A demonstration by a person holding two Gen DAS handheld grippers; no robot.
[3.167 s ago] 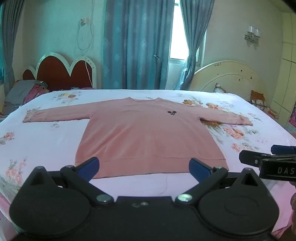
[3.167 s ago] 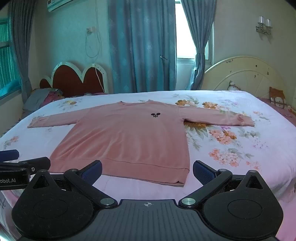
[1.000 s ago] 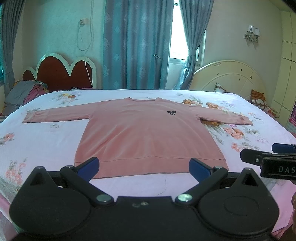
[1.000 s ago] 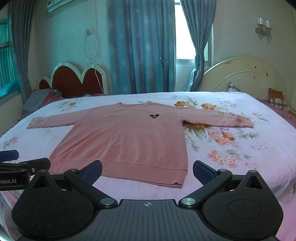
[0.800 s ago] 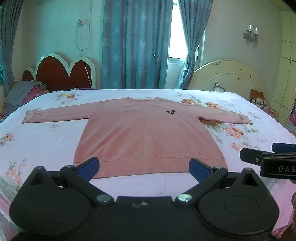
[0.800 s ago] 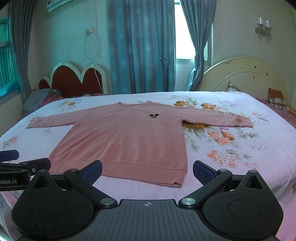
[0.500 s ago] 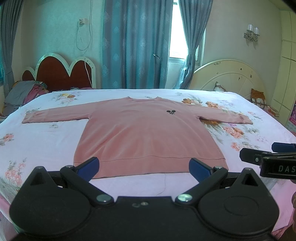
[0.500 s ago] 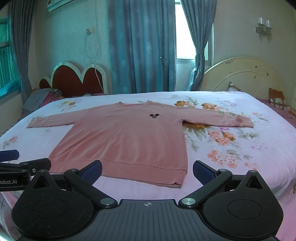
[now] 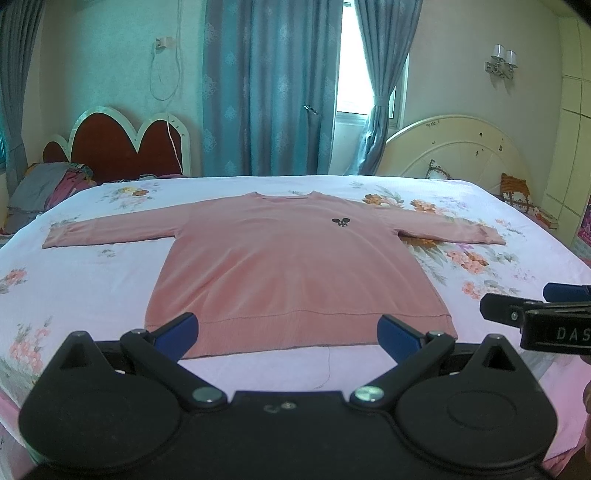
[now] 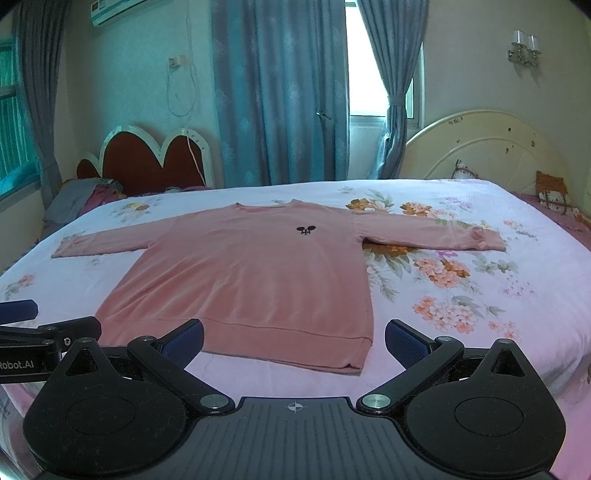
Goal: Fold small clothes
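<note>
You are in a home bedroom.
You face a bed (image 9: 92, 280) under a floral sheet, with a scalloped red headboard (image 9: 125, 147) and a cream arched headboard (image 9: 461, 147) against the far wall, long blue curtains (image 9: 273, 88) at a bright window (image 9: 356, 70), a twin wall lamp (image 9: 500, 59), and an air conditioner (image 10: 114, 9) high up.

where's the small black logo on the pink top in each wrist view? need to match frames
Left wrist: logo right of centre, on the top's chest, above the gap between the open jaws.
Right wrist: logo near centre, on the top's chest.
Shared landmark: the red scalloped headboard, behind the bed at upper left in both.
</note>
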